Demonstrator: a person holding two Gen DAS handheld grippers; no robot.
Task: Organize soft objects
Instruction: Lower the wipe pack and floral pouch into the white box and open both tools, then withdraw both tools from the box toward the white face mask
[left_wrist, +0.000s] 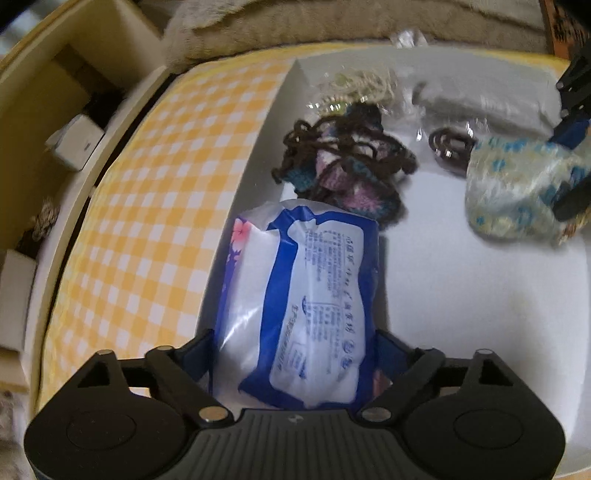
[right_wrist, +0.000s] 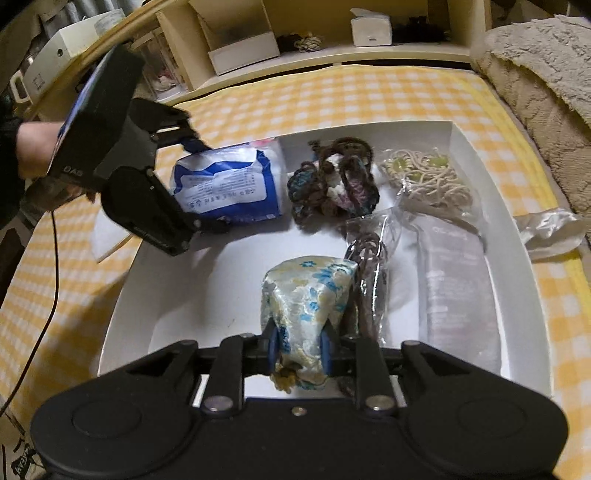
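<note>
Left gripper (left_wrist: 295, 354) fingers clamped a tissue pack (left_wrist: 303, 295); right gripper (right_wrist: 298, 350) fingers clamped a pouch (right_wrist: 306, 295) (both lowered into the box (right_wrist: 517, 236) for tidy rows).

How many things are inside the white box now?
6: tissue pack, crochet piece, beige cord bag, brown cord bag, floral pouch, clear packet. Others may be hidden.

one white box (right_wrist: 498, 206), one tissue pack (right_wrist: 229, 184), one brocade pouch (right_wrist: 306, 295), one crocheted piece (right_wrist: 332, 184), three clear bagged items
</note>
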